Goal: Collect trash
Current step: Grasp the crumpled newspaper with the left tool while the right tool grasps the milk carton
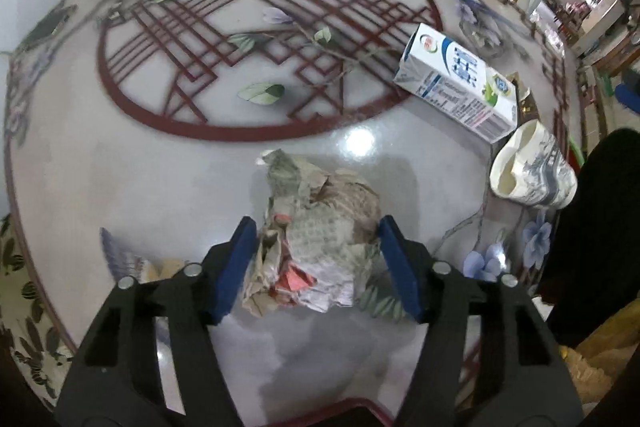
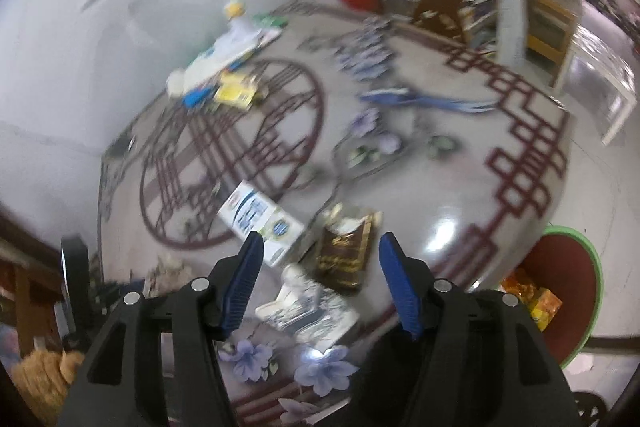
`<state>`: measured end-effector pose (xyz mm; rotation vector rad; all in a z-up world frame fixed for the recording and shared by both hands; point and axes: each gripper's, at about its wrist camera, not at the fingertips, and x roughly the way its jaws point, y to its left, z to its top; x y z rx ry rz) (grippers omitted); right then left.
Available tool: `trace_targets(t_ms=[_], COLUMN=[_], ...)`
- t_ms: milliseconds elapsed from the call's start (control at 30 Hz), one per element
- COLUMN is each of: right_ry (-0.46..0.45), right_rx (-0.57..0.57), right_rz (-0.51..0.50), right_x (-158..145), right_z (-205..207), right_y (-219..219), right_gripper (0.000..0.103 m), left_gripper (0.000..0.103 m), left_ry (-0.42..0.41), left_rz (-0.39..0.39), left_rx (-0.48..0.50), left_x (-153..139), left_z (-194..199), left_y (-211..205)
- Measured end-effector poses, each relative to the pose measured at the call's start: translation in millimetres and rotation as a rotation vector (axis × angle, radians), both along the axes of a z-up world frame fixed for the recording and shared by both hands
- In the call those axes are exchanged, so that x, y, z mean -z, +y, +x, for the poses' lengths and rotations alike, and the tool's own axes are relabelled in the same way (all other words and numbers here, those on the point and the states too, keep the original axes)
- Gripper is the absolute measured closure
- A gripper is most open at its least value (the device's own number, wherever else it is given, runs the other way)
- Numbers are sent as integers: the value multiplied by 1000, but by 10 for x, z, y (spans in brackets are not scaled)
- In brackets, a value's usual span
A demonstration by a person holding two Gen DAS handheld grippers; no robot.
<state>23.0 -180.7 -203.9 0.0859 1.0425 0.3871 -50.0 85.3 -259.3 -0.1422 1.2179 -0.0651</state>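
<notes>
On a round patterned table, the left gripper reaches down over a crumpled newspaper ball, its blue fingers pressed against both sides of the wad. A milk carton and a crushed paper cup lie to the right. The right gripper hovers with fingers spread wide and empty above the cup and a dark brown wrapper.

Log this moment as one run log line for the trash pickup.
phase: grasping | left gripper: closed on crumpled paper ball | right gripper: open above crushed paper cup | milk carton: lying on table
</notes>
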Motion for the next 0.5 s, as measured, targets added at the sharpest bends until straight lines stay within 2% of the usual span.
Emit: trace_targets(t_ms=[67, 100, 200, 333, 400, 500], right_ry=[36, 49, 78, 108, 145, 185], right_rx=[-69, -93, -190, -285, -324, -364], right_rz=[-31, -44, -86, -153, -173, -201], right_x=[110, 159, 315, 488, 615, 770], right_z=[38, 55, 148, 350, 453, 548], right_y=[176, 239, 485, 778, 906, 1044], right_gripper=[37, 37, 37, 36, 31, 31], left_gripper=[58, 59, 60, 60, 59, 59], left_ry=[-23, -37, -111, -205, -231, -256], left_rz=[4, 5, -30, -35, -57, -64], left_rx=[2, -2, -30, -54, -74, -89], left_x=[-58, -83, -268, -543, -646, -747], left_z=[9, 30, 130, 256, 301, 365], left_y=[-25, -22, 24, 55, 88, 98])
